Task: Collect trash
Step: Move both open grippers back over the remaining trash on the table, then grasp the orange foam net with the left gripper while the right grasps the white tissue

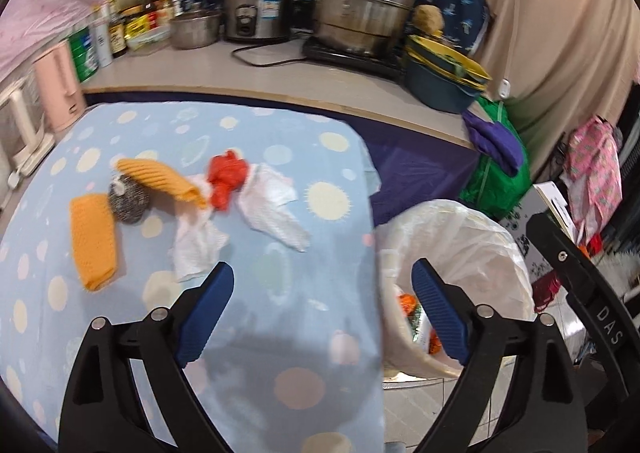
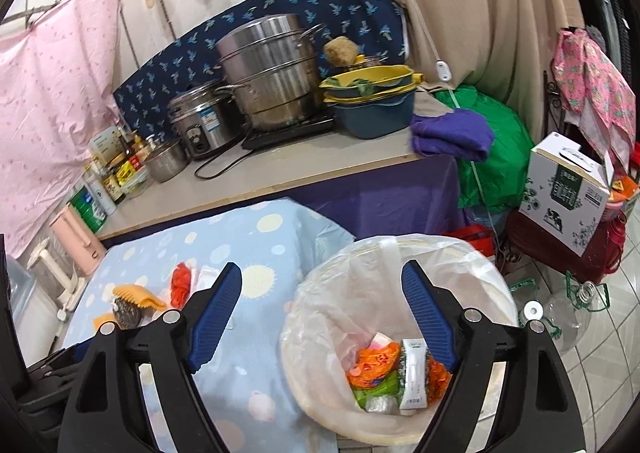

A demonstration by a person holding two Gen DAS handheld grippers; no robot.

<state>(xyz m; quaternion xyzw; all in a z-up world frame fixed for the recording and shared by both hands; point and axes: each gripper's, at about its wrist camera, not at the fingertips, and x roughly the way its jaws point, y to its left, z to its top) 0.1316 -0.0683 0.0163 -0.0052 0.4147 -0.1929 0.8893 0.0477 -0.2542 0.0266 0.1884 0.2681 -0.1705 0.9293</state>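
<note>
Only clear text: "DAS", white caps, on the black arm of the other gripper [image 1: 608, 327] at the right edge of the left wrist view. The carton [image 2: 566, 189] at right in the right wrist view has dark green print w/ a cow drawing, but the characters are too small to read. Blue-and-white sticker on the rice cooker [image 1: 256, 15], labels on the bottles [image 1: 118, 33] and green tin [image 1: 85, 53], print on wrappers in the bin [image 2: 384, 369]: all too blurred to make out.
</note>
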